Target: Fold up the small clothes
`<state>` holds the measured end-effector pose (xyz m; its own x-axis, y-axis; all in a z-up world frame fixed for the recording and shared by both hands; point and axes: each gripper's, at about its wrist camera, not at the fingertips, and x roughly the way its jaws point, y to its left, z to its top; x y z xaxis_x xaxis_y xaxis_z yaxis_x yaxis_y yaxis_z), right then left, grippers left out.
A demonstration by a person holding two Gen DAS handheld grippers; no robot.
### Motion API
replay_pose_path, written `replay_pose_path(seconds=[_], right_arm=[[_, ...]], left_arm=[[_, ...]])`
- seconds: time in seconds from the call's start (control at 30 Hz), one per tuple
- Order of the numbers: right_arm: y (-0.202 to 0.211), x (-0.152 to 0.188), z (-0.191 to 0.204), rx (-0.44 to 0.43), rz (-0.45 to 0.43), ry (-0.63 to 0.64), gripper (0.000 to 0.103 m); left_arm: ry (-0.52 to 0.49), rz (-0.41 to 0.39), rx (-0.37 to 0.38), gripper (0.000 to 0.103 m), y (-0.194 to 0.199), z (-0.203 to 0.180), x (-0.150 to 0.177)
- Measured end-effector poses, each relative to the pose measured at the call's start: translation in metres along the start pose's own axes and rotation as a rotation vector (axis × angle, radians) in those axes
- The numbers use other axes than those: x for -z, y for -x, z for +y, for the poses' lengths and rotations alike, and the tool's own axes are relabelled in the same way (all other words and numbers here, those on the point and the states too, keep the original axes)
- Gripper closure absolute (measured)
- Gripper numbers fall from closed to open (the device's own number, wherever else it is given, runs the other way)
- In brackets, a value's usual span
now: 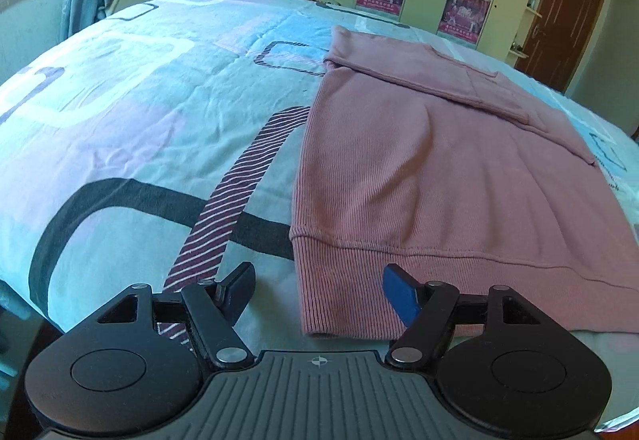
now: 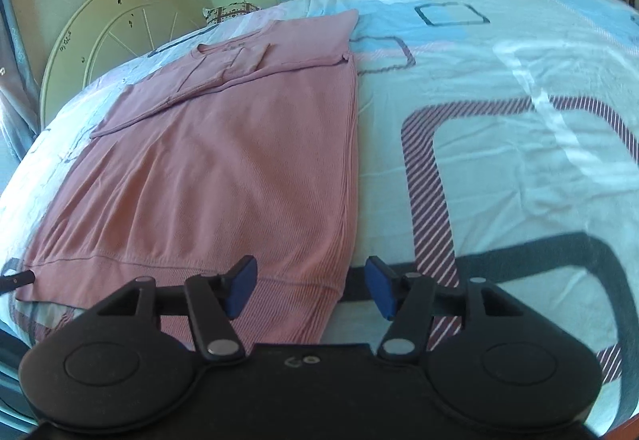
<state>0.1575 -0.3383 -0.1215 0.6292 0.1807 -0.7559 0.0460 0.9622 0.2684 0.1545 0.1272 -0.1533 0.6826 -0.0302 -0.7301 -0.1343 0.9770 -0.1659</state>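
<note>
Pink top [image 1: 419,180] flat on the patterned bedspread [image 1: 120,120], sleeves folded in.
Left gripper [image 1: 319,292] and right gripper [image 2: 311,286] hover over opposite hem corners, jaws apart and holding nothing, probably placed to lift the hem toward the collar.

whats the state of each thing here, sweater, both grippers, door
pink sweater: flat on the bed sheet, sleeves folded in across the chest, hem nearest the grippers
left gripper: open, over the hem's corner, holding nothing
right gripper: open, over the hem's other corner, holding nothing
brown door: shut
</note>
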Motion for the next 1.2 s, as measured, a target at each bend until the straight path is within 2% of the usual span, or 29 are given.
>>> replay_pose_path(seconds=[0.17, 0.27, 0.33, 0.43, 0.5, 0.67, 0.7, 0.73, 0.77, 0.8, 0.87, 0.93, 1.0, 1.07, 1.1, 1.13, 1.2], right_arm=[[-0.004, 0.009, -0.019, -0.079, 0.024, -0.13, 0.047], [-0.004, 0.011, -0.024, -0.126, 0.026, -0.184, 0.048], [-0.005, 0.011, -0.025, -0.16, 0.038, -0.197, 0.053], [-0.005, 0.012, -0.025, -0.197, 0.045, -0.214, 0.055], [-0.007, 0.01, -0.027, -0.191, 0.037, -0.218, 0.058], [-0.021, 0.005, -0.043, -0.223, 0.019, -0.326, 0.064], [-0.022, 0.006, -0.044, -0.238, 0.02, -0.333, 0.064], [-0.022, 0.006, -0.044, -0.244, 0.025, -0.329, 0.064], [-0.021, 0.007, -0.042, -0.254, 0.033, -0.318, 0.065], [-0.02, 0.009, -0.04, -0.276, 0.048, -0.305, 0.066], [-0.02, 0.016, -0.034, -0.322, 0.087, -0.276, 0.075], [-0.018, 0.021, -0.032, -0.324, 0.082, -0.26, 0.076], [-0.02, 0.02, -0.038, -0.333, 0.073, -0.311, 0.08], [-0.022, 0.017, -0.042, -0.341, 0.075, -0.346, 0.091], [-0.024, 0.015, -0.041, -0.338, 0.085, -0.337, 0.092], [-0.022, 0.013, -0.038, -0.325, 0.082, -0.306, 0.093], [-0.005, 0.009, -0.032, -0.325, 0.03, -0.242, 0.094]], left_arm=[[0.086, 0.024, 0.136, 0.032, -0.002, 0.011, -0.001], [0.114, 0.046, 0.193, 0.043, -0.007, 0.012, 0.0], [0.12, 0.049, 0.209, 0.046, -0.008, 0.012, 0.002], [0.175, 0.051, 0.249, 0.046, -0.01, 0.021, 0.0], [0.209, 0.049, 0.26, 0.046, -0.014, 0.026, -0.006], [0.291, 0.048, 0.316, 0.046, -0.035, 0.034, -0.013], [0.292, 0.051, 0.324, 0.049, -0.036, 0.033, -0.012], [0.284, 0.058, 0.337, 0.059, -0.036, 0.032, -0.011], [0.277, 0.071, 0.348, 0.075, -0.037, 0.031, -0.009], [0.273, 0.087, 0.356, 0.086, -0.038, 0.032, -0.005], [0.267, 0.076, 0.362, 0.086, -0.039, 0.033, 0.002], [0.307, 0.071, 0.378, 0.085, -0.043, 0.037, 0.003], [0.33, 0.074, 0.385, 0.085, -0.048, 0.038, -0.001], [0.306, 0.071, 0.373, 0.085, -0.051, 0.033, -0.006], [0.281, 0.067, 0.357, 0.089, -0.05, 0.03, -0.008], [0.273, 0.048, 0.349, 0.099, -0.047, 0.029, -0.01], [0.292, -0.062, 0.4, 0.099, -0.029, 0.033, -0.012]])
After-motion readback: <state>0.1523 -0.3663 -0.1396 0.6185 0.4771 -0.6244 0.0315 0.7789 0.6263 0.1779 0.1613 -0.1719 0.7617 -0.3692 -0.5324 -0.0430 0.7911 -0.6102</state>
